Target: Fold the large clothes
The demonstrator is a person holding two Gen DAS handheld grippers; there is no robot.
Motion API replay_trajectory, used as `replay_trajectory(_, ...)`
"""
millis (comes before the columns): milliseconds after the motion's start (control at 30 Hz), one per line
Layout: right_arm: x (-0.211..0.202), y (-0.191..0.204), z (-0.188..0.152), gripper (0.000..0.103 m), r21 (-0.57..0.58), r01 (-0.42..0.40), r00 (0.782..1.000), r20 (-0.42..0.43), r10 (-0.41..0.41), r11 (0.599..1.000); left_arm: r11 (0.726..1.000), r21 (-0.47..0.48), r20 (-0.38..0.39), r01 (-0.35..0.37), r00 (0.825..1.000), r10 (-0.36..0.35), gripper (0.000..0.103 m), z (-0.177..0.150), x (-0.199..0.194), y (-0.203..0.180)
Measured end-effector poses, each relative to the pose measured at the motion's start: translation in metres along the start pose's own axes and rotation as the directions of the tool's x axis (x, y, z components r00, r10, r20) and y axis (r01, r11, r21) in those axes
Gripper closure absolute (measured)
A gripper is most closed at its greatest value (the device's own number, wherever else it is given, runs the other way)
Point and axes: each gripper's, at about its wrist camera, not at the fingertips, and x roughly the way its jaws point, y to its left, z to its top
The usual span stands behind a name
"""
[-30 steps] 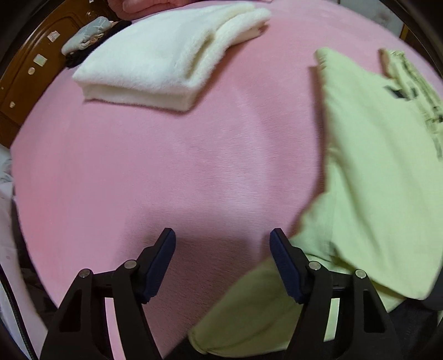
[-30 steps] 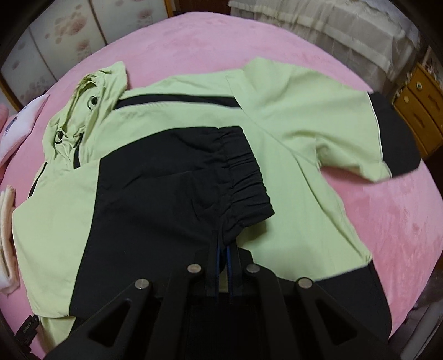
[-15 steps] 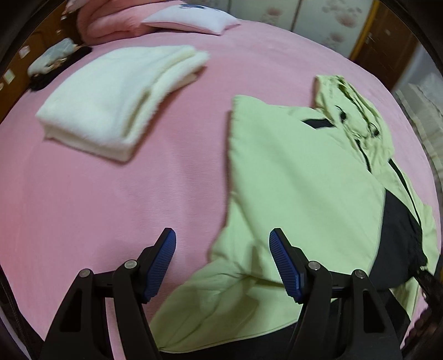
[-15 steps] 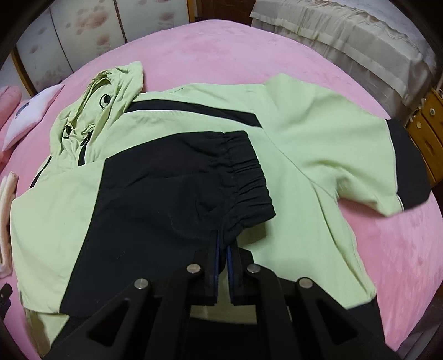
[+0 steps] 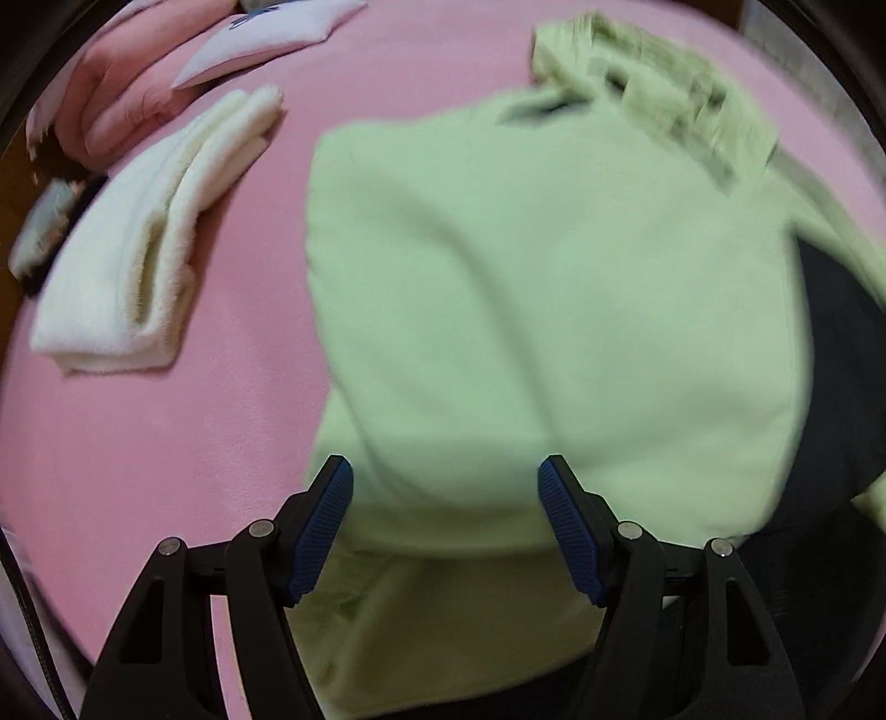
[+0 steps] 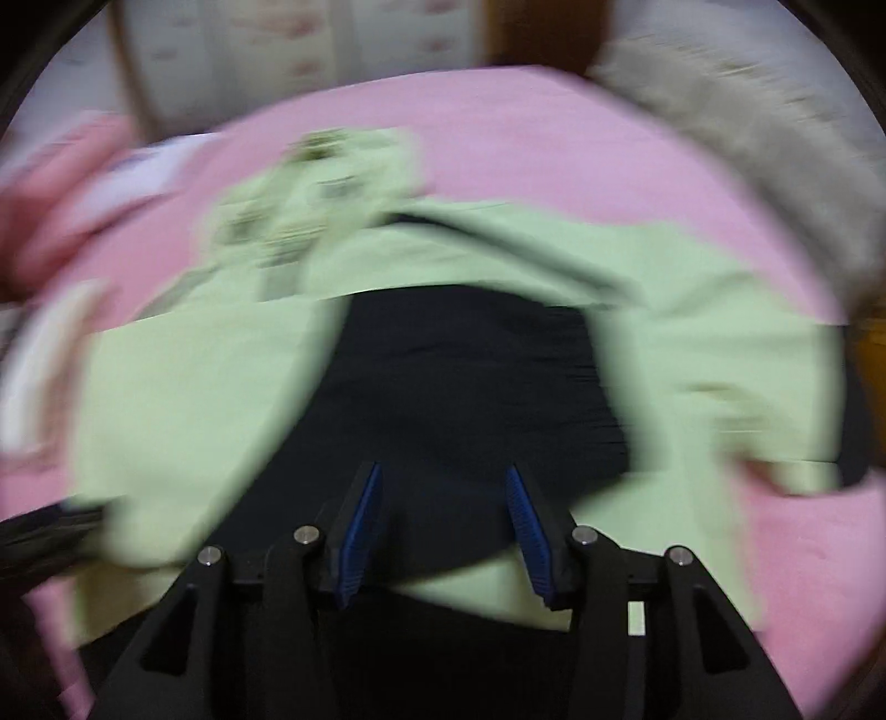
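Observation:
A light green jacket (image 5: 542, 310) with black panels lies on the pink bed cover (image 5: 166, 443); its hood (image 5: 653, 83) points to the far side. My left gripper (image 5: 446, 498) hangs open above the jacket's near left part, nothing between its pads. In the blurred right wrist view the jacket (image 6: 183, 399) spreads across the bed with a folded black sleeve (image 6: 465, 387) on top. My right gripper (image 6: 443, 509) is over that black sleeve with its jaws opening; the pads stand apart and do not press on the cloth.
A folded white towel (image 5: 138, 266) lies left of the jacket. Behind it sit a pink folded blanket (image 5: 127, 83) and a pale pillow (image 5: 266, 39). Beige bedding (image 6: 747, 122) is at the far right, and cupboard doors (image 6: 288, 61) stand behind the bed.
My right gripper, earlier shut on the black cuff, has let go and its jaws now stand apart. The left gripper has swung over from bare pink cover onto the jacket, still open.

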Motion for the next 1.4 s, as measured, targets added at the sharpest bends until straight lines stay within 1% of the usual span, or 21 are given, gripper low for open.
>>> replay_trajectory(67,0.018,0.02,-0.002,0.085,-0.056,-0.186,0.98,-0.079,0.181,0.981,1.0,-0.016,0.0,-0.006,1.0,0.006,0.033,0.0,0.006,0.004)
replay_trajectory(133,0.033,0.044,-0.004,0.099,-0.128,-0.235,0.968,-0.124,0.22,0.963,0.998,-0.055,-0.013,0.029,0.999,-0.03,0.033,0.002,0.009,0.01)
replay_trajectory(200,0.05,0.066,-0.005,0.099,-0.174,-0.287,0.951,-0.171,0.258,0.942,0.997,-0.067,-0.02,0.04,0.999,-0.042,0.033,0.004,0.012,0.01)
replay_trajectory(267,0.06,0.072,-0.003,0.099,-0.185,-0.282,0.951,-0.182,0.249,0.942,0.997,-0.069,-0.023,0.038,0.999,-0.04,0.033,0.004,0.014,0.009)
replay_trajectory(400,0.066,0.034,0.004,0.103,-0.102,-0.191,0.973,-0.154,0.175,0.976,0.997,-0.079,-0.027,0.023,0.999,-0.026,0.032,0.008,0.016,0.005)
replay_trajectory(467,0.054,-0.012,0.006,0.103,-0.014,-0.083,0.991,-0.107,0.081,0.996,0.995,-0.093,-0.032,0.031,0.999,-0.034,0.032,0.009,0.017,0.006)
replay_trajectory(500,0.045,-0.04,0.006,0.103,0.026,0.008,0.997,-0.079,-0.006,1.0,0.995,-0.098,-0.032,0.036,0.999,-0.04,0.032,0.008,0.018,0.009)
replay_trajectory(600,0.02,-0.103,0.001,0.103,0.119,0.199,0.98,-0.032,-0.196,0.973,0.989,-0.14,-0.033,0.05,0.998,-0.056,0.031,0.01,0.02,0.014)
replay_trajectory(633,0.012,-0.119,0.0,0.103,0.145,0.211,0.977,-0.019,-0.211,0.967,0.986,-0.159,-0.036,0.057,0.997,-0.064,0.031,0.011,0.021,0.017)
replay_trajectory(667,0.008,-0.125,0.001,0.103,0.164,0.178,0.984,-0.016,-0.177,0.97,0.982,-0.179,-0.037,0.057,0.997,-0.065,0.031,0.011,0.02,0.02)
replay_trajectory(767,0.003,-0.106,0.008,0.103,0.125,0.254,0.967,-0.006,-0.255,0.959,0.981,-0.19,-0.024,0.028,0.999,-0.034,0.038,0.015,0.012,0.017)
replay_trajectory(800,0.002,-0.091,0.009,0.103,0.106,0.224,0.974,0.015,-0.227,0.969,0.983,-0.181,-0.016,0.02,1.0,-0.023,0.046,0.016,0.007,0.015)
replay_trajectory(867,-0.001,-0.068,0.014,0.102,0.096,0.014,0.998,0.066,-0.021,0.995,0.989,-0.147,0.001,0.017,1.0,-0.017,0.052,0.023,-0.004,0.011)
replay_trajectory(900,0.003,-0.055,0.017,0.102,0.104,-0.115,0.992,0.072,0.107,0.988,0.991,-0.132,0.007,0.028,1.0,-0.027,0.053,0.027,-0.006,0.009)
replay_trajectory(967,0.023,-0.025,0.021,0.102,0.115,-0.268,0.963,0.036,0.266,0.957,0.992,-0.12,0.012,0.048,0.999,-0.047,0.063,0.039,-0.008,0.007)
replay_trajectory(1000,0.039,-0.007,0.023,0.102,0.114,-0.332,0.943,0.005,0.334,0.936,0.99,-0.123,0.013,0.068,0.998,-0.067,0.068,0.047,-0.005,0.008)
replay_trajectory(1067,0.064,0.026,0.027,0.102,0.085,-0.391,0.917,-0.052,0.396,0.917,0.987,-0.136,0.031,0.085,0.996,-0.081,0.068,0.065,0.004,0.013)
replay_trajectory(1133,0.087,0.055,0.033,0.102,0.001,-0.397,0.912,-0.108,0.395,0.918,0.985,-0.153,0.064,0.085,0.995,-0.075,0.068,0.085,0.013,0.02)
replay_trajectory(1233,0.108,0.074,0.045,0.102,-0.12,-0.321,0.942,-0.139,0.305,0.939,0.975,-0.197,0.1,0.105,0.991,-0.086,0.068,0.112,0.03,0.036)
replay_trajectory(1367,0.111,0.042,0.069,0.103,-0.074,-0.326,0.943,-0.102,0.318,0.943,0.98,-0.192,0.131,0.052,0.991,-0.027,0.069,0.149,0.052,0.05)
replay_trajectory(1400,0.11,0.027,0.075,0.103,-0.053,-0.301,0.952,-0.081,0.296,0.952,0.983,-0.179,0.135,0.039,0.991,-0.015,0.069,0.157,0.058,0.053)
